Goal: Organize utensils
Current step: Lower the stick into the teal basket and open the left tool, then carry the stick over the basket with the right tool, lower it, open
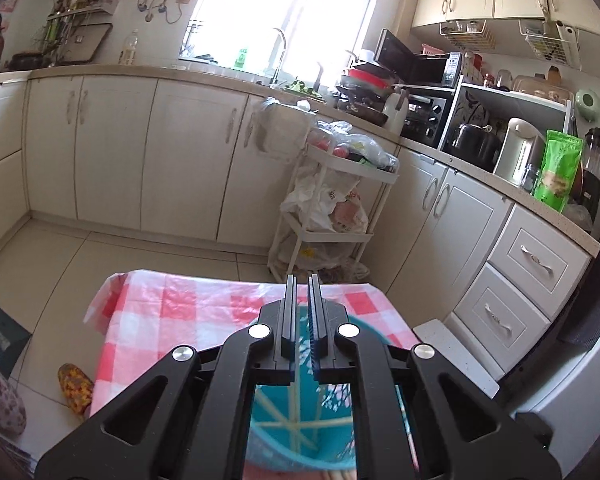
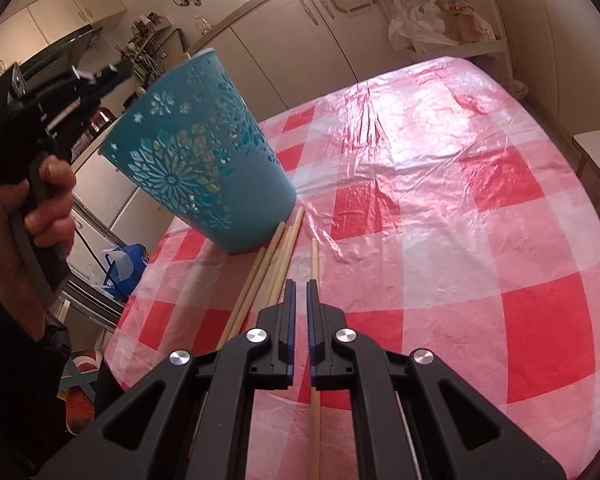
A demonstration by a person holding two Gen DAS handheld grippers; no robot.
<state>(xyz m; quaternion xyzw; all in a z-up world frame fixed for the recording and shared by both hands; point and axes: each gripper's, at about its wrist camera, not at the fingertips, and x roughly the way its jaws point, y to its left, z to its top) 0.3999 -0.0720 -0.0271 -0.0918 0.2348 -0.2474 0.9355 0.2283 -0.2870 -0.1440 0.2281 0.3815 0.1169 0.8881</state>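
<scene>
Teal holder (image 2: 204, 152) tilted against chopsticks (image 2: 276, 264) | checked cloth (image 2: 460, 200) | left gripper (image 1: 302, 280), right gripper (image 2: 299, 286) clenched, empty

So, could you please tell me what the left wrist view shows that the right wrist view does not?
Only the left wrist view shows the inside of the teal holder, with chopsticks crossing in it, plus the oven and the drawers.

Only the right wrist view shows the holder's tilted outside, loose chopsticks lying on the cloth by its base, and the hand gripping the left hand-held gripper.

Both show the holder, the checked tablecloth and the white cart.
</scene>
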